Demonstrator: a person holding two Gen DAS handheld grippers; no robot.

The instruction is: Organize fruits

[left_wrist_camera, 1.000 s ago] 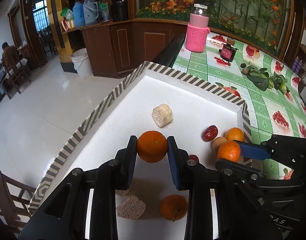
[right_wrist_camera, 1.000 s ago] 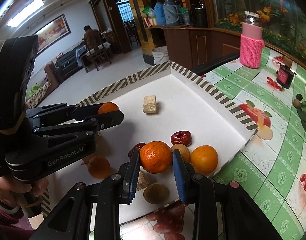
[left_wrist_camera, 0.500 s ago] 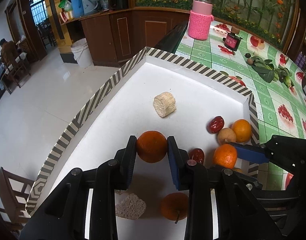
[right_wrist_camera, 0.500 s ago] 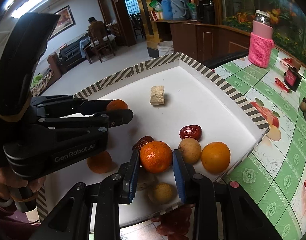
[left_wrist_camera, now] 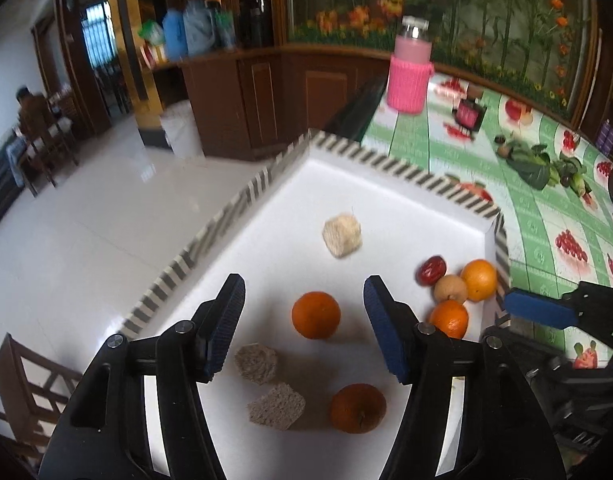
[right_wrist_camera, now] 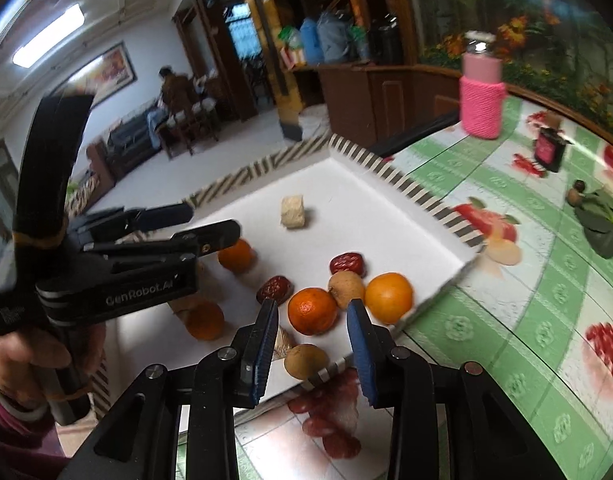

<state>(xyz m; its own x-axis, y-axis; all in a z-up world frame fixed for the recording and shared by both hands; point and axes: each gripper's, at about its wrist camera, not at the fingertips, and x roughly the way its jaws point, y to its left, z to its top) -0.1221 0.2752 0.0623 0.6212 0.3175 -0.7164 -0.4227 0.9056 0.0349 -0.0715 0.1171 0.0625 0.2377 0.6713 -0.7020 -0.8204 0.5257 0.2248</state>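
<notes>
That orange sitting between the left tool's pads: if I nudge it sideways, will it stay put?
Probably not. The orange is round and rests on the tray's smooth white floor, so a nudge would likely roll it. Its rind looks firm, so a light squeeze from the left tool, jaws just opening, should not harm it.

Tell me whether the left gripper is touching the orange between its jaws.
Apart. The left wrist view shows the left gripper, whose jaws have just been opening, standing wide with white tray visible on both sides of the orange.
</notes>
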